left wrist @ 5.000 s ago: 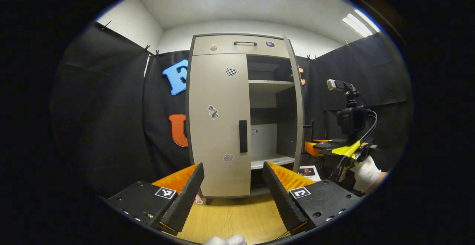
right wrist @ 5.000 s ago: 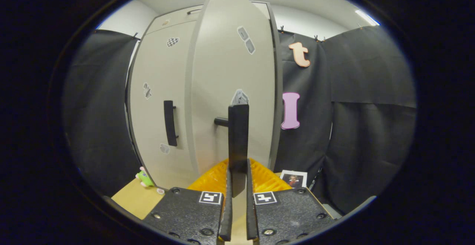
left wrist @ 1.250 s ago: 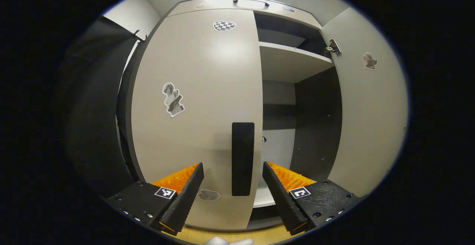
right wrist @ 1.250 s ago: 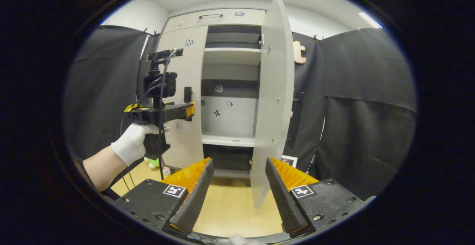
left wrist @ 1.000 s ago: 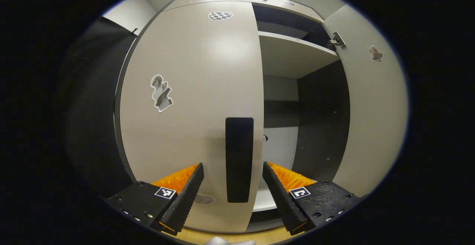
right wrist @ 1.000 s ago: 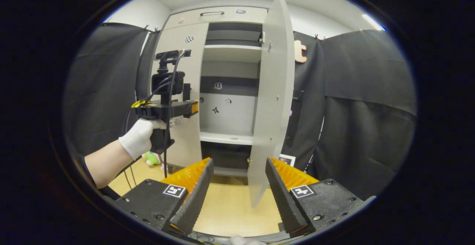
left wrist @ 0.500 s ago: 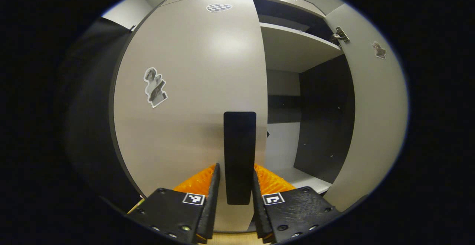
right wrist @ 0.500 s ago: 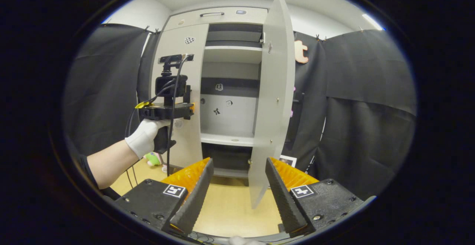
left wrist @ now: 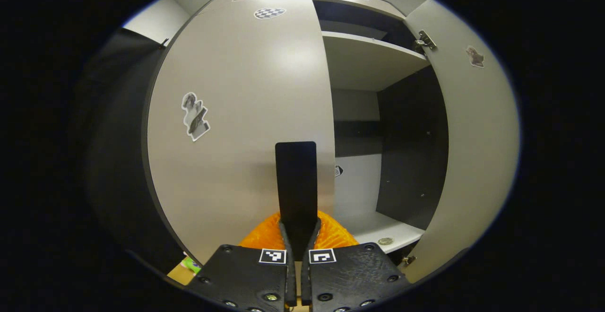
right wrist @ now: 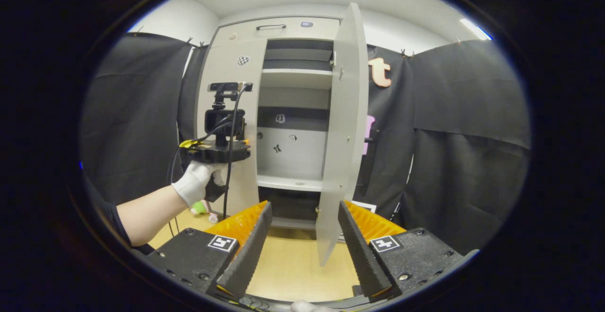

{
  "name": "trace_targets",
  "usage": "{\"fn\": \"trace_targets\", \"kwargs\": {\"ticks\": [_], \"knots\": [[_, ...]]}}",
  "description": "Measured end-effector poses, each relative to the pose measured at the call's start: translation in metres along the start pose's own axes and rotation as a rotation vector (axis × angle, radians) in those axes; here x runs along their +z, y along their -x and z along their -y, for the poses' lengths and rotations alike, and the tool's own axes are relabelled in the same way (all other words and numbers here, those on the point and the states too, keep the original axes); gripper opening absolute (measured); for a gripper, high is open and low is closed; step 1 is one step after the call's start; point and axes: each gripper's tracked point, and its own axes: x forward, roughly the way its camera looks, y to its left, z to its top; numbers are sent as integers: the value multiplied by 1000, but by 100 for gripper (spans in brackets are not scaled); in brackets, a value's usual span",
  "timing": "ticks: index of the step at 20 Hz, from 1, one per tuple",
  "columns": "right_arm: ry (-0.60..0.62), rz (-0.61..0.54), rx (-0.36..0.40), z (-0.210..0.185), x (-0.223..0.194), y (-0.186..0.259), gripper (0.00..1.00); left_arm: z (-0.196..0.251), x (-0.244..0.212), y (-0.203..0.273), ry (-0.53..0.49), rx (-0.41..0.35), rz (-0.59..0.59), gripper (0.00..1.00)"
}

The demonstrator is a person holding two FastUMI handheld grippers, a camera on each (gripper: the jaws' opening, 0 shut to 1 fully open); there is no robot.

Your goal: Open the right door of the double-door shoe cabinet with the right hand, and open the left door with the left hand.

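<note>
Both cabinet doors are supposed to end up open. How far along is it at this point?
Done: the right door stands swung open, and the right gripper hangs open, clear of it. In hand: the left gripper is shut on the left door's handle. Left: the left door looks closed and needs pulling open.

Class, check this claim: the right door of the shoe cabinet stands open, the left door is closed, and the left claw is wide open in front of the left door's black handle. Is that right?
One detail is wrong. The left claw is not wide open: the left gripper view shows it shut on the black handle. The right door does stand open and the left door is closed.
</note>
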Motion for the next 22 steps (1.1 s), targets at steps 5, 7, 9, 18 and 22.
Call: {"fn": "trace_targets", "kwargs": {"ticks": [5,7,9,18,22], "knots": [[-16,4,14,-6,-2,5,87,1,3,19,7,-43,14,4],[-18,-1,27,-12,-7,9,88,0,4,27,16,-61,16,4],[-17,-1,39,-17,-10,13,88,-1,5,36,20,-71,21,4],[-34,-2,92,-26,-14,17,88,-26,4,89,20,-89,28,3],[-39,-10,129,-41,-22,18,88,-42,1,109,17,-87,29,3]]}}
